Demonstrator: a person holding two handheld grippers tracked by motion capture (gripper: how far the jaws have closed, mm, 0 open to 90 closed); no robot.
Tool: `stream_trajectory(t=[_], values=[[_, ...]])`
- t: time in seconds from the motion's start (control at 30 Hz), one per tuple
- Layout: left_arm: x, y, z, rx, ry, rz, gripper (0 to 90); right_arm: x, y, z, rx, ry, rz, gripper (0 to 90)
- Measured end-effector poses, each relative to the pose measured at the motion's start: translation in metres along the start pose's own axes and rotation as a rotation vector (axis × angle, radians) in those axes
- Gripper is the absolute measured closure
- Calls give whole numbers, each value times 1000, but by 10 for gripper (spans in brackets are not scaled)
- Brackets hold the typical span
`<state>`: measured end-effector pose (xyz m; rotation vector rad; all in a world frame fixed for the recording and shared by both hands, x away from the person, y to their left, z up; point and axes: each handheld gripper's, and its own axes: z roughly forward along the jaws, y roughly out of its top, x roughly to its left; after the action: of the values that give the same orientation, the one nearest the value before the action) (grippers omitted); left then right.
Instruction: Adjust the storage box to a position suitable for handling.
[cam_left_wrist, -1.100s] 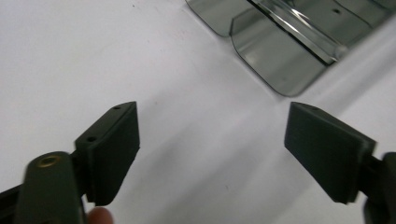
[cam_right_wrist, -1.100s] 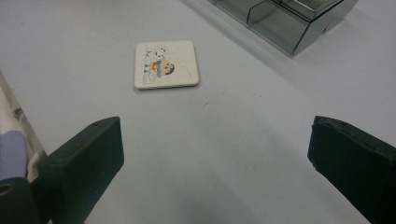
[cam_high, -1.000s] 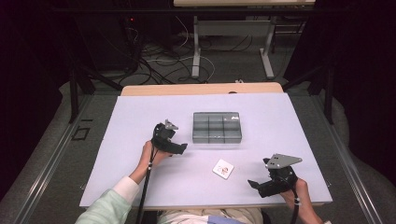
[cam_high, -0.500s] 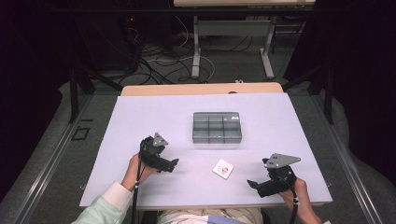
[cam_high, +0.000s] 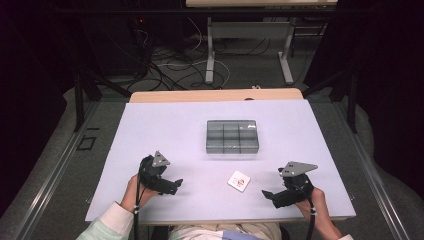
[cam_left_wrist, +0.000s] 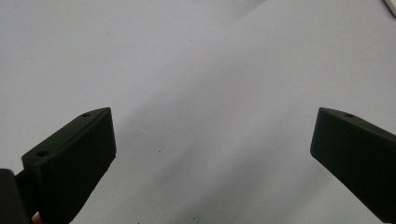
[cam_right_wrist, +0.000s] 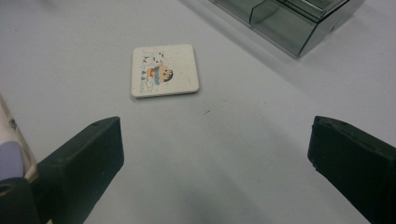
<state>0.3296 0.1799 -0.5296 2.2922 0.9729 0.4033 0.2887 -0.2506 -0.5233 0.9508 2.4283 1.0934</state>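
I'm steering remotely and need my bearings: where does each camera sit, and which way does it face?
High view: above the person's side, looking forward and down on the table; forearms, left gripper and right gripper show.
Left gripper view: on the left gripper, facing bare tabletop between open jaws.
Right gripper view: on the right gripper, facing the picture tile and compartment tray.
Shared: tile and tray show from above too.
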Motion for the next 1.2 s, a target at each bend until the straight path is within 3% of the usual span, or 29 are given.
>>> stream_trajectory(t=[0.33, 0.7, 0.8, 0.9, 0.93, 1.2], values=[[1, -7, -3, 14, 8, -1, 3, -7, 13, 14, 10, 24, 8, 32], [1, -9, -4, 12, 12, -7, 3, -17, 39, 37, 20, 47, 1, 32], [1, -9, -4, 8, 12, -3, 3, -21, 46, 44, -8, 44, 10, 31], [1, -9, -3, 5, 14, -5, 3, -26, 55, 46, 1, 50, 15, 30], [1, -9, -3, 3, 15, -5, 3, -28, 58, 49, -31, 49, 29, 31], [0, -10, -2, -3, 26, -12, 3, -49, 85, 65, -68, 64, 74, 38]])
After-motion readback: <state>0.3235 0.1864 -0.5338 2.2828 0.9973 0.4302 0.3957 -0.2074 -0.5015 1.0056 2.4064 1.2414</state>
